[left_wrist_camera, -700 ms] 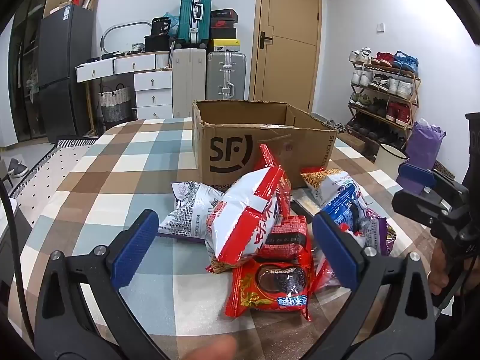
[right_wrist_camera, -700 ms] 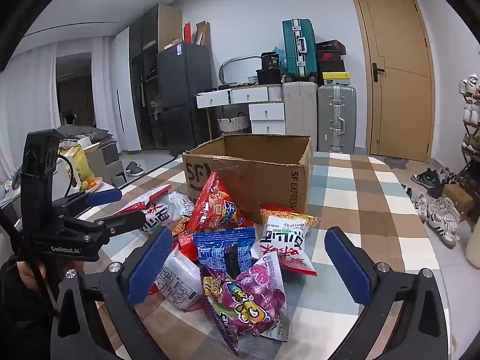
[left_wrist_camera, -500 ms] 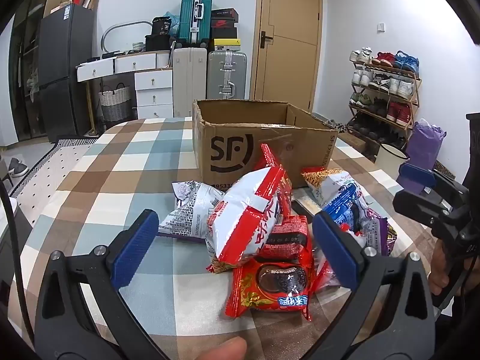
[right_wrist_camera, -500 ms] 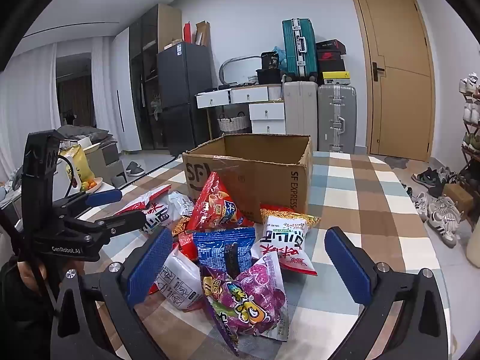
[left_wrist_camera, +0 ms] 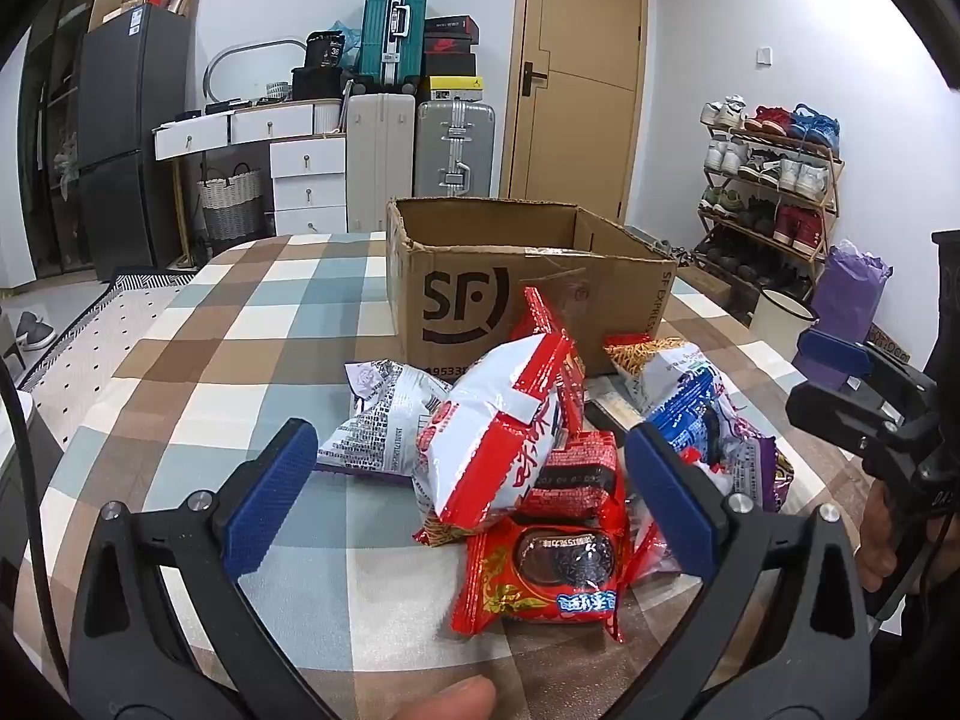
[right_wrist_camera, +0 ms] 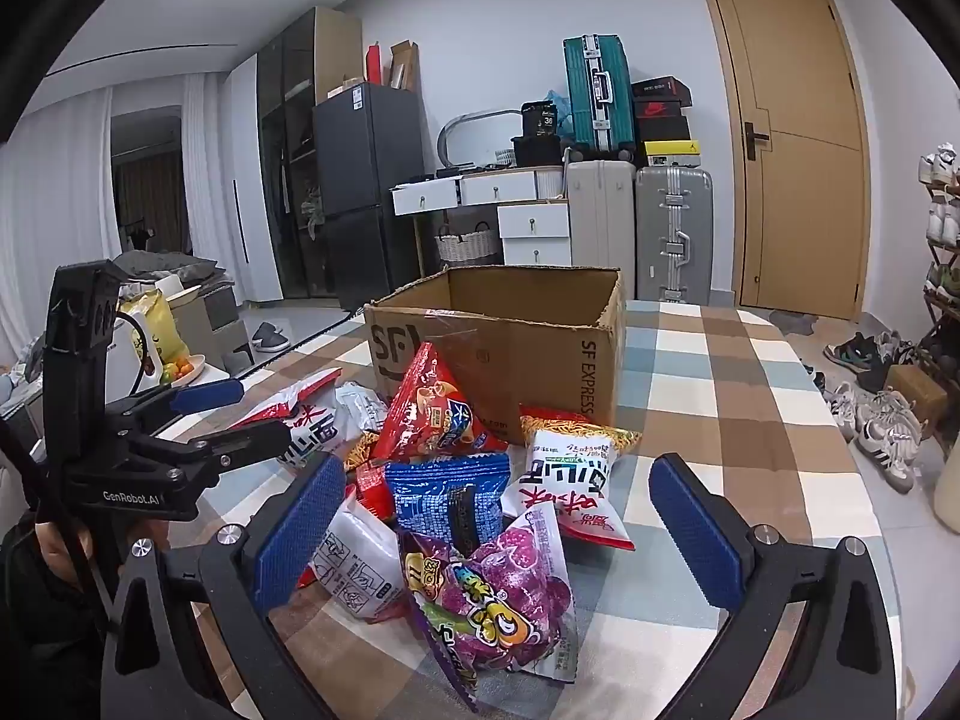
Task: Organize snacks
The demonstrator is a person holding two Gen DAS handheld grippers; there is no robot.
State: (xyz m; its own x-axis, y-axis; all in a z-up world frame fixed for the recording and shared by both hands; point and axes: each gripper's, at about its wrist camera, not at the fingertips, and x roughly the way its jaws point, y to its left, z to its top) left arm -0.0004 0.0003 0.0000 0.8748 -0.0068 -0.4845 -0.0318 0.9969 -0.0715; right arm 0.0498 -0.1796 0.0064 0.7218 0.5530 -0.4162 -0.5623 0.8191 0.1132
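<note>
A pile of snack bags lies on the checked table in front of an open cardboard box (left_wrist_camera: 528,294), also in the right wrist view (right_wrist_camera: 510,348). In the left wrist view a white-and-red bag (left_wrist_camera: 498,432) leans on a red bag (left_wrist_camera: 552,576). My left gripper (left_wrist_camera: 474,504) is open and empty, just short of them. In the right wrist view a purple bag (right_wrist_camera: 498,594), a blue bag (right_wrist_camera: 450,498) and a white noodle bag (right_wrist_camera: 570,480) lie nearest. My right gripper (right_wrist_camera: 498,534) is open and empty, around the purple bag's near side.
The checked tablecloth (left_wrist_camera: 210,372) stretches left of the pile. A grey-white bag (left_wrist_camera: 384,420) lies at the pile's left. A shoe rack (left_wrist_camera: 774,192) stands right of the table. Suitcases and drawers (right_wrist_camera: 600,204) line the far wall.
</note>
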